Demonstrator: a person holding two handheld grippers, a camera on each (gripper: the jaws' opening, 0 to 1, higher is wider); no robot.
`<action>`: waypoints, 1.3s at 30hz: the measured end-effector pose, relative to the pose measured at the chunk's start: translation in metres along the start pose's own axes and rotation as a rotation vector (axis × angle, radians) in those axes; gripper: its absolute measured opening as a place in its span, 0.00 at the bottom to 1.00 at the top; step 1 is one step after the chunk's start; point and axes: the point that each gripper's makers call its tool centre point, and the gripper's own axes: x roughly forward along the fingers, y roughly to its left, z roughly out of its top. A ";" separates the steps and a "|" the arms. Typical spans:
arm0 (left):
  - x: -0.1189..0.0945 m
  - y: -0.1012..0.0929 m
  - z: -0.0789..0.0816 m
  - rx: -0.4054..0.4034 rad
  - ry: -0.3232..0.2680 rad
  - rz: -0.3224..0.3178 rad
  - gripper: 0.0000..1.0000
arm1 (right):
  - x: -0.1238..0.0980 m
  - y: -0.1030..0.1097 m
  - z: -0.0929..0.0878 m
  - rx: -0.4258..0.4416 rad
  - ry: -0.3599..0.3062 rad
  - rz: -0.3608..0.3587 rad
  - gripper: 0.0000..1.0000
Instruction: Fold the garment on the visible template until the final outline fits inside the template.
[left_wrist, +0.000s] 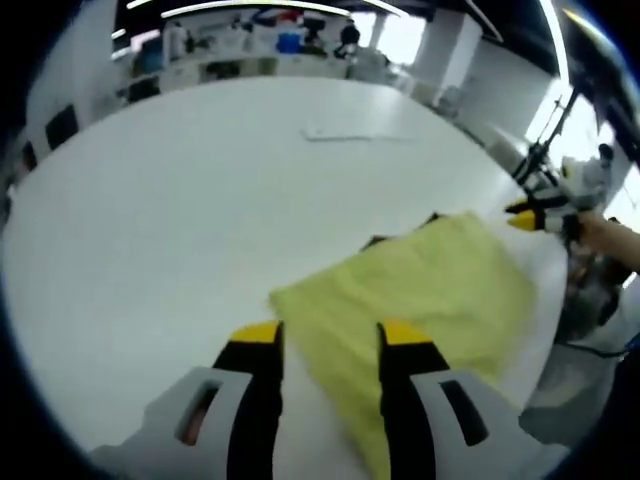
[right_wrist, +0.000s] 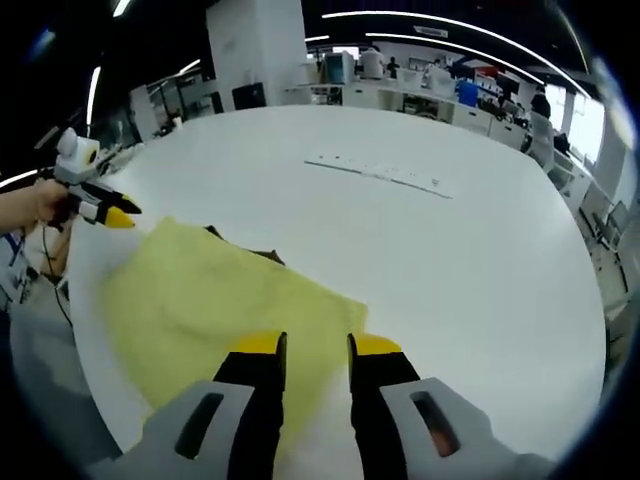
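Note:
A pale yellow garment (left_wrist: 430, 290) lies folded flat on the white table (left_wrist: 200, 180). Dark corners of the template (left_wrist: 376, 241) peek out from under its far edge. My left gripper (left_wrist: 330, 335) hovers open over the garment's near corner, with nothing between its fingers. The right gripper (left_wrist: 530, 215) shows at the garment's far right corner. In the right gripper view the garment (right_wrist: 210, 310) spreads to the left, with the template (right_wrist: 262, 256) showing at its far edge. My right gripper (right_wrist: 316, 346) is open above the garment's corner. The left gripper (right_wrist: 112, 212) hangs by the far left corner.
A thin white strip (right_wrist: 380, 172) lies on the table beyond the garment. A hand (right_wrist: 35, 205) holds the left gripper at the table's edge (right_wrist: 85, 400). Counters with bottles and boxes (left_wrist: 260, 45) stand behind the table.

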 end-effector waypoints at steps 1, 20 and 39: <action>-0.004 -0.001 -0.001 0.001 -0.002 -0.001 0.35 | -0.004 0.002 -0.001 0.002 -0.002 0.003 0.27; -0.091 -0.019 -0.020 0.029 -0.062 -0.030 0.53 | -0.087 0.041 0.000 0.026 -0.090 0.050 0.53; -0.169 -0.048 -0.062 0.020 -0.134 -0.051 0.75 | -0.165 0.076 -0.027 0.111 -0.172 0.083 0.72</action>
